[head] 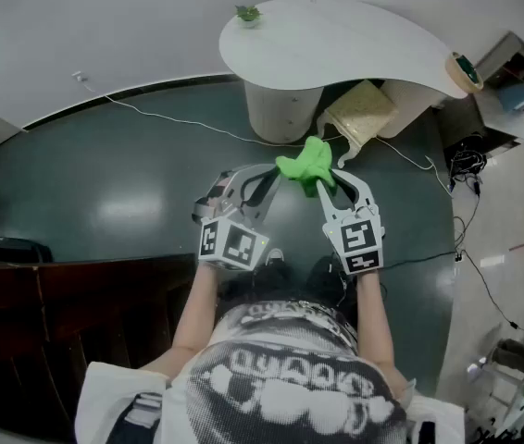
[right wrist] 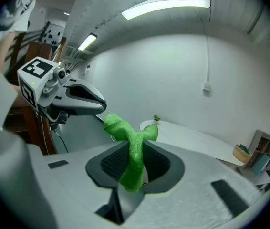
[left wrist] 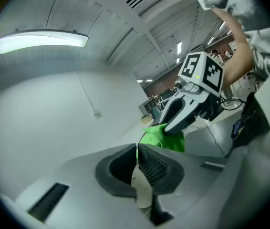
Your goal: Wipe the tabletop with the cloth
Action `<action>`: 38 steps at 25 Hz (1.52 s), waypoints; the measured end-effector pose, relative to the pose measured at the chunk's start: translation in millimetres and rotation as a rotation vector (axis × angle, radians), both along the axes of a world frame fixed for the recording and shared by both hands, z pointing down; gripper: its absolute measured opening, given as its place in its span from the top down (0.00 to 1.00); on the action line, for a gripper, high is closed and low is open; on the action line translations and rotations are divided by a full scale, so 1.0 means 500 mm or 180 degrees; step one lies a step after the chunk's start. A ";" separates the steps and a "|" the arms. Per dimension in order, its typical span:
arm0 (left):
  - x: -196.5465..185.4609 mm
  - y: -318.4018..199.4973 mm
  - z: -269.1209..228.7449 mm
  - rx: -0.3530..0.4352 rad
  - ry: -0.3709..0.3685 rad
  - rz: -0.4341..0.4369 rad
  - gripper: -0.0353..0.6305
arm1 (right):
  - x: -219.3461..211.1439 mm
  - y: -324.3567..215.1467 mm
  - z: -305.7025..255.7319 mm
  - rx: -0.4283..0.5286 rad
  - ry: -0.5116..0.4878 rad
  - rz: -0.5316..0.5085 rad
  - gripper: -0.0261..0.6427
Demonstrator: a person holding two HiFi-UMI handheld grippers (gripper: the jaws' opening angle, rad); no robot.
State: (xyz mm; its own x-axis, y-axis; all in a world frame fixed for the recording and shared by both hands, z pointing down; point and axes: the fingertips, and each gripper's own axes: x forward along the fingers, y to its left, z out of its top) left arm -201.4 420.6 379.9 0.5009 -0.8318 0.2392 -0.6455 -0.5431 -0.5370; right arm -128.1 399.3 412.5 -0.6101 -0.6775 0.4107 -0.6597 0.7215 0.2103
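The green cloth (head: 306, 165) hangs bunched in the air between my two grippers, over the dark floor and short of the white curved tabletop (head: 336, 40). My right gripper (head: 329, 181) is shut on it; in the right gripper view a twisted strand of the cloth (right wrist: 134, 151) runs out from between the ribbed pads (right wrist: 113, 161). My left gripper (head: 276, 172) is shut too, its tips pinching the cloth's near corner (left wrist: 166, 138). Each gripper shows in the other's view: the right gripper (left wrist: 171, 127) and the left gripper (right wrist: 102, 107) meet at the cloth.
The table stands on a white round pedestal (head: 283, 109), with a small green plant (head: 247, 13) at its far end and a round container (head: 466, 70) at its right tip. A beige bag (head: 364, 109) leans beneath. Cables (head: 410, 160) cross the floor; brown furniture (head: 58, 294) stands left.
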 end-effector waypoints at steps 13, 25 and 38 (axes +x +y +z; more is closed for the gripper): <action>-0.041 0.000 0.020 -0.0042 0.0088 -0.0128 0.93 | -0.006 -0.017 0.013 -0.0038 0.0114 0.0002 0.83; -0.011 -0.100 0.039 -0.0131 0.0013 -0.0151 0.93 | 0.001 -0.137 0.029 -0.0080 0.0027 -0.0099 0.83; 0.119 -0.395 0.045 -0.0185 -0.0052 -0.0497 0.93 | 0.139 -0.447 0.047 -0.0129 0.0001 -0.0398 0.83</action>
